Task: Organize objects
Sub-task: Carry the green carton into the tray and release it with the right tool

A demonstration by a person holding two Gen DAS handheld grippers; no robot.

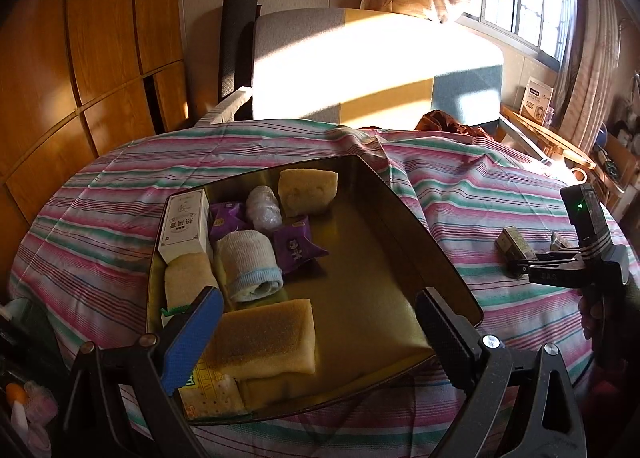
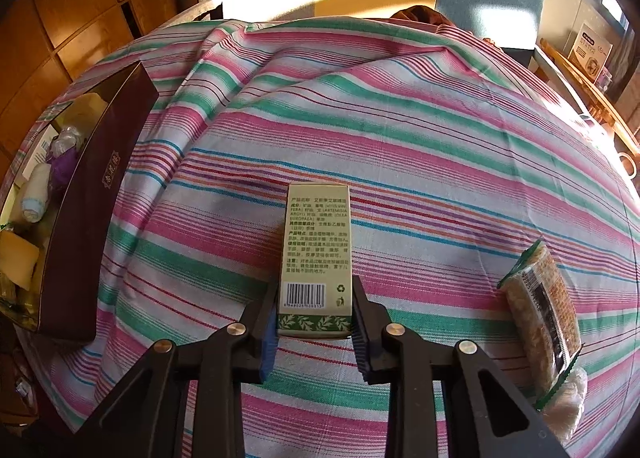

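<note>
Your right gripper (image 2: 314, 328) is clamped on the near end of the green carton (image 2: 316, 254), which lies flat on the striped cloth (image 2: 420, 145) to the right of the tin tray (image 2: 86, 225), well apart from it. A wrapped snack packet (image 2: 540, 310) lies further right of the carton. Your left gripper (image 1: 320, 334) hangs over the tray's near end with its fingers spread wide, holding nothing; 3 yellow sponges, a rolled sock (image 1: 250, 264) and a white box (image 1: 185, 226) sit inside the tray.

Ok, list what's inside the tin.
In the tin: white box, sponges, rolled sock, purple packets, bubble-wrapped bundle. The left tongs hide the near corner.
</note>
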